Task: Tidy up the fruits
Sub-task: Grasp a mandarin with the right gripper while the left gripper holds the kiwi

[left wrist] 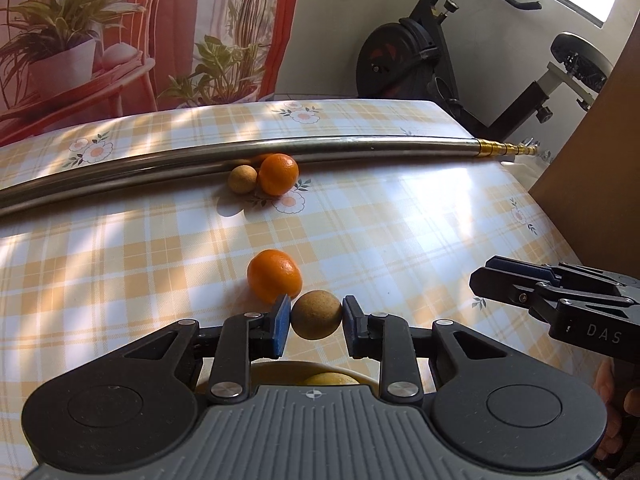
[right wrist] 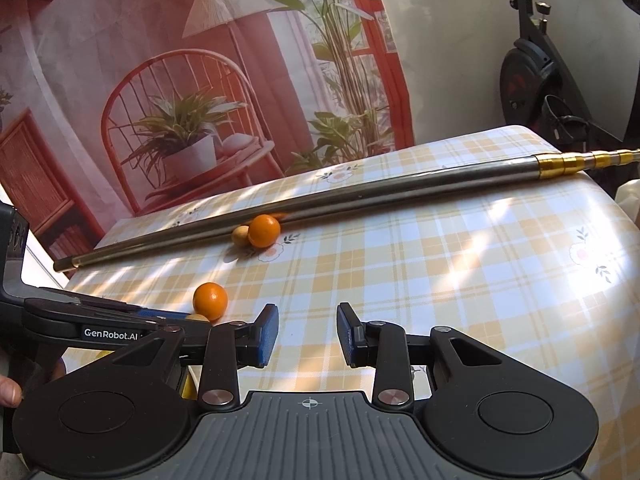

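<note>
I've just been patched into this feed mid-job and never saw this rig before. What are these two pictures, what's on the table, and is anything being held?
No robot arm here: a person carries handheld tongs, each with its own camera looking along its fingers. The left tongs are shut on a brown round fruit. The right tongs are open and hold nothing. On the checked tablecloth lie a near orange, and a far orange beside a small brown fruit, both against a metal pole. Something yellow shows under the left tongs; I cannot tell what.
</note>
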